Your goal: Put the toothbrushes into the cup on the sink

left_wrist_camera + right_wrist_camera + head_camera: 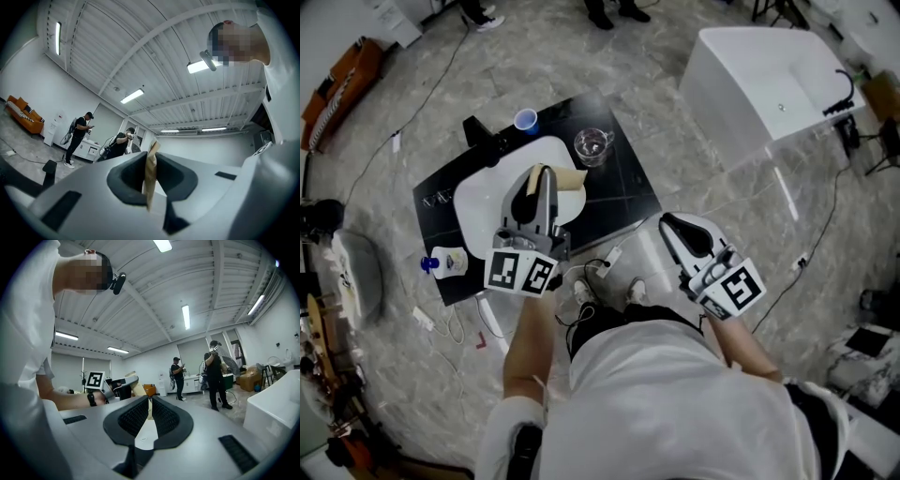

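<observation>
My left gripper (542, 174) is raised over the white sink (478, 202) with its jaws pointing up. It is shut on a flat tan piece (571, 178) that looks like cardboard or paper. In the left gripper view that tan piece (151, 173) stands edge-on between the dark pads (126, 176), against the ceiling. A clear glass cup (592, 146) stands on the black counter (623, 192) behind the sink. My right gripper (672, 223) is held off the counter's right side, also tilted up. In its own view the right gripper (150, 401) is shut with nothing in it. I cannot make out any toothbrush.
A small blue cup (525, 119) stands at the counter's back edge. A white bottle with a blue cap (445, 262) lies at the front left. A white bathtub (759, 84) stands to the right. Cables trail on the floor (600, 267). People stand in the background (216, 373).
</observation>
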`<move>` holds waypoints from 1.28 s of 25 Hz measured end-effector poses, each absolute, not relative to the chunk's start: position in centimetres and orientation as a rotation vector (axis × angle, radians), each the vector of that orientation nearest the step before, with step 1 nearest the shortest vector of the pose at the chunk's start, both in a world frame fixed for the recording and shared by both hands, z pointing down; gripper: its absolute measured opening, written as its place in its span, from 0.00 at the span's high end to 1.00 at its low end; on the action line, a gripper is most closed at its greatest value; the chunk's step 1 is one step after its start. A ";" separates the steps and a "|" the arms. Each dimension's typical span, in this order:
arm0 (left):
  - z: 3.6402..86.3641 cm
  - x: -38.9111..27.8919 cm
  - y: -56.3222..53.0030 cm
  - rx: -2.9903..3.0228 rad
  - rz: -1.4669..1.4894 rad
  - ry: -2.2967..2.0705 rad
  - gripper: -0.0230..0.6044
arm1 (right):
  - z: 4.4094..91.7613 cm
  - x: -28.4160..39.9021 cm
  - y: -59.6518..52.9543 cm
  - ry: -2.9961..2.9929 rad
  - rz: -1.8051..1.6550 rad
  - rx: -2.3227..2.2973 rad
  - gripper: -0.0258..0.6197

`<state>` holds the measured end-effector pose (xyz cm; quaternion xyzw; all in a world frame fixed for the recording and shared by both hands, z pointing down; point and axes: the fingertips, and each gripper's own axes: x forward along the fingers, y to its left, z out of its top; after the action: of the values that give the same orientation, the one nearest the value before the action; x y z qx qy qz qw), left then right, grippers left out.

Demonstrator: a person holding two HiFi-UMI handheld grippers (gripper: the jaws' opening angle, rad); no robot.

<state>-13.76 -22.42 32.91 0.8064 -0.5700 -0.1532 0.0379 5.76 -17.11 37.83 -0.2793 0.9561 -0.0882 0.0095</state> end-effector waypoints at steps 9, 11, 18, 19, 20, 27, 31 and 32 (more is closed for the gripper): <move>37.5 -14.7 -28.8 2.466 -0.415 -1.731 0.91 | 39.2 6.1 -18.2 3.016 -0.308 -0.935 0.88; 38.4 -15.1 -29.9 2.448 -0.407 -1.735 0.91 | 39.4 6.4 -18.3 3.017 -0.313 -0.948 0.89; 41.2 -16.1 -33.7 2.412 -0.425 -1.737 0.91 | 40.7 7.1 -19.5 3.015 -0.353 -0.996 0.88; 41.6 -16.2 -33.9 2.405 -0.429 -1.735 0.91 | 40.8 7.2 -19.4 3.016 -0.356 -1.001 0.88; 41.9 -16.3 -34.2 2.398 -0.432 -1.735 0.91 | 40.9 7.2 -19.3 3.016 -0.360 -1.004 0.88; 43.8 -16.6 -35.5 2.343 -0.472 -1.731 0.91 | 41.1 7.9 -18.3 3.018 -0.384 -1.048 0.88; 46.3 -16.7 -37.0 2.323 -0.471 -1.710 0.91 | 41.8 8.2 -19.0 3.016 -0.397 -1.081 0.88; 46.9 -16.6 -37.3 2.319 -0.472 -1.703 0.91 | 41.9 8.2 -19.2 3.014 -0.398 -1.086 0.88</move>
<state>-16.61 -37.25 46.91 0.7903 -0.5804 -0.1609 0.1128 8.22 -19.17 41.88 -0.3362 0.9327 -0.1232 -0.0432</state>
